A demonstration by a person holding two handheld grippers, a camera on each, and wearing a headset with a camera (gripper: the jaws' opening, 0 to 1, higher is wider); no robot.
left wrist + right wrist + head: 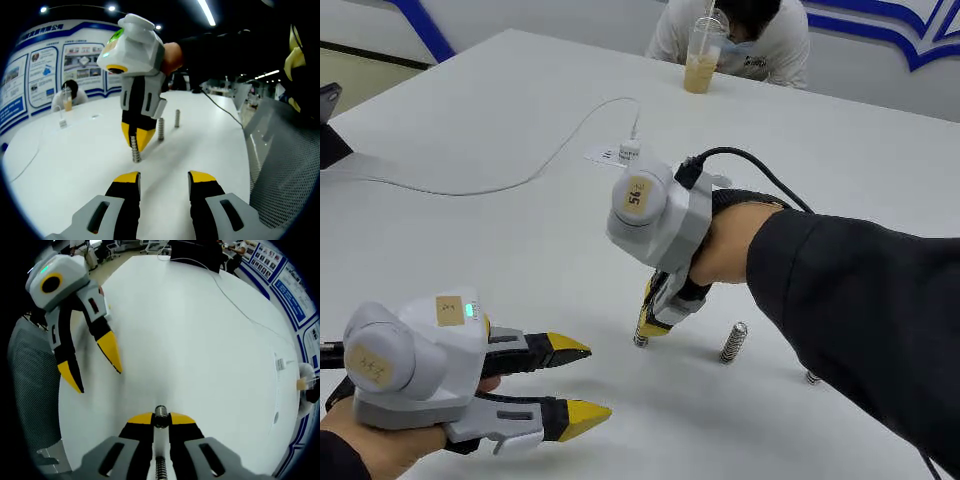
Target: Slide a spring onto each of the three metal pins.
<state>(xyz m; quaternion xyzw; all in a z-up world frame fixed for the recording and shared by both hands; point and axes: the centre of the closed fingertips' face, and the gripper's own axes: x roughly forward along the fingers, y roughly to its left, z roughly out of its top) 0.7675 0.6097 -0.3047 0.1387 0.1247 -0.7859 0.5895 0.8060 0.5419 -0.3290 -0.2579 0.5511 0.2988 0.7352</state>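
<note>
My right gripper (646,328) points straight down at the white table (520,220), shut on a spring (641,338) that stands upright on the surface. In the left gripper view its yellow tips (137,136) clamp the spring (135,150) near its top, and in the right gripper view the spring (160,416) sits between the closed jaws of the right gripper (160,420). A second spring (733,342) stands upright to the right, and a third one (812,377) is half hidden by the sleeve. My left gripper (578,382) hovers open at the lower left, holding nothing.
A white cable (520,180) with a small plug (629,150) crosses the far table. A person sits at the far edge behind a drink cup (701,60). A mesh chair (285,165) stands beside the table.
</note>
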